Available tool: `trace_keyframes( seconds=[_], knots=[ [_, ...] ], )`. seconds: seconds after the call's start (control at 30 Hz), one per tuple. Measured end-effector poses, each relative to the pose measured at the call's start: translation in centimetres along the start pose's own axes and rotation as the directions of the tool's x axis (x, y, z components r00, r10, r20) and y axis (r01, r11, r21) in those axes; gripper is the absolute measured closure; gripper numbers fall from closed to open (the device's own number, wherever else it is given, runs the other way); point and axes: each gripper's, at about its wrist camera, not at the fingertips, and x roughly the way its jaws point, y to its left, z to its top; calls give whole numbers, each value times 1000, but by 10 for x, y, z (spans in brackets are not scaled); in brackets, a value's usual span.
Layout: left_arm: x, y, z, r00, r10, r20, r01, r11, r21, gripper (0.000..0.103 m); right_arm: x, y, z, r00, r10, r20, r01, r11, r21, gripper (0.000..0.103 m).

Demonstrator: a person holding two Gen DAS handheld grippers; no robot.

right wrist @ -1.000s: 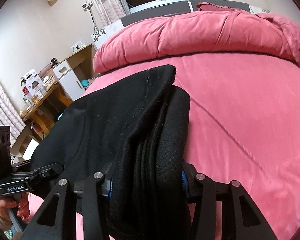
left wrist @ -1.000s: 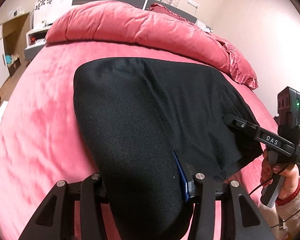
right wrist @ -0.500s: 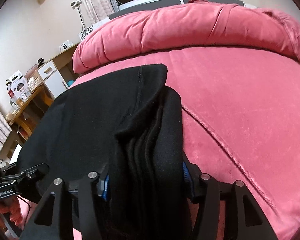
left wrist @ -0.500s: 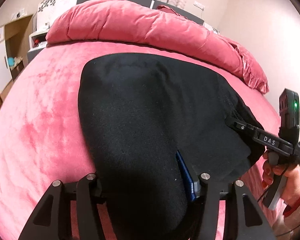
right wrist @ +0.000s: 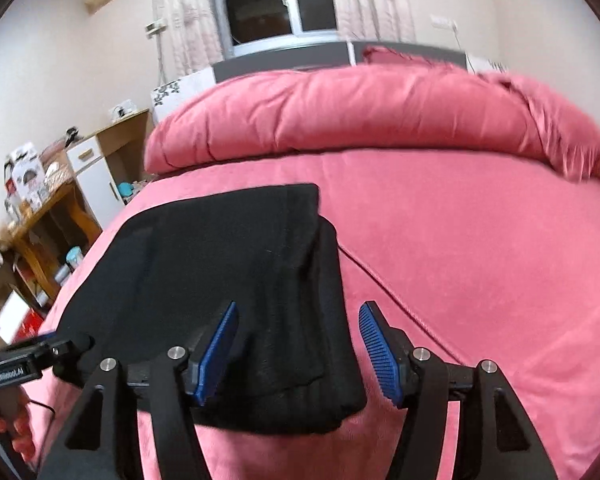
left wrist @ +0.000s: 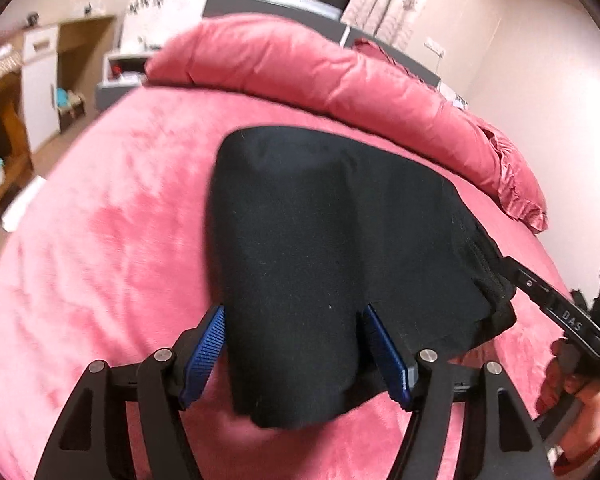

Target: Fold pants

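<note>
Black folded pants lie flat on the pink bed. My left gripper straddles the near left corner of the fold; its jaws are opening, with both blue pads just clear of the cloth. My right gripper straddles the thick layered right edge of the pants; its jaws are opening too, with a clear gap at the right pad. In the left wrist view a right gripper finger lies at the pants' right corner, held by a hand.
A rolled pink duvet lies across the head of the bed, against a grey headboard. A wooden desk with shelves and boxes stands left of the bed. Pink sheet stretches to the right of the pants.
Both pairs of jaws have widened and let go of the pants, whose near edge has dropped onto the bed. Both cameras have pulled back and tipped up a little.
</note>
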Motion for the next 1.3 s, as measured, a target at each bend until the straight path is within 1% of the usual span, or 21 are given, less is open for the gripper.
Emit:
trace_keyframes(
  seconds=[0.03,0.07,0.1,0.13,0.17,0.2,0.27,0.37,0.43,0.5,0.57,0.63,0.7,0.77,0.8,0.9,1.0,1.17,1.2,1.27,1.3],
  knots=[
    [-3,-2,-3,1000,11,14,-11,1000,16,32,2,4,0,1000,0,-15,0,1000,-13,40],
    [-2,-4,-4,1000,17,13,-17,999,33,32,5,7,-1,999,2,-35,-3,1000,-21,49],
    [1,-6,-4,999,33,-5,-33,998,60,32,11,10,-2,998,5,-63,-7,1000,-28,61],
    [5,-9,-5,998,62,-26,-60,994,89,32,19,11,-4,994,-10,-104,7,999,-36,82],
    [8,-11,-6,996,81,-40,-76,991,111,33,22,10,-6,993,-26,-116,22,999,-36,82],
    [8,-12,-6,996,81,-44,-76,990,117,33,19,4,-6,994,-5,-106,4,1000,-10,86],
    [9,-14,-7,995,80,-57,-72,989,126,33,14,-6,-4,995,-3,-101,8,999,40,94],
    [21,-16,-9,991,92,-96,-77,986,146,31,24,-21,-8,990,-8,-138,22,995,102,95],
    [31,-15,-10,989,82,-125,-65,988,139,27,31,-22,-13,988,-19,-156,33,996,86,95],
    [36,-12,-13,988,64,-143,-47,992,121,26,32,-15,-12,988,-43,-150,48,998,35,95],
    [34,-10,-13,988,59,-141,-45,994,99,26,30,-13,-11,987,-44,-153,48,999,22,94],
    [29,-9,-12,989,65,-136,-55,996,77,26,28,-14,-8,988,-26,-153,35,998,55,93],
    [23,-9,-12,988,80,-132,-74,996,52,26,21,-15,-8,988,-18,-153,30,997,72,81],
    [17,-8,-13,987,87,-136,-84,996,27,26,10,-8,-11,989,-40,-140,47,998,49,52],
    [15,-8,-13,986,89,-140,-87,996,20,26,9,-1,-12,991,-43,-131,48,998,38,48],
    [6,-10,-19,982,124,-145,-120,992,35,26,-8,17,-20,993,-45,-106,44,999,-15,47],
    [-8,-17,-30,977,179,-119,-170,982,76,27,-21,35,-31,993,-37,-111,32,998,-47,44],
    [-35,-20,-46,981,173,-89,-167,984,69,27,-36,56,-46,992,-12,-124,5,998,-57,42],
    [-41,-20,-50,980,184,-80,-179,982,65,27,-41,60,-49,993,-4,-122,-3,998,-60,42],
    [-51,-21,-55,975,212,-58,-209,976,63,27,-50,67,-54,993,-4,-115,-4,998,-68,36],
    [-55,-20,-58,973,224,-52,-220,973,61,27,-56,70,-57,994,-4,-106,-3,997,-71,35]
  ],
)
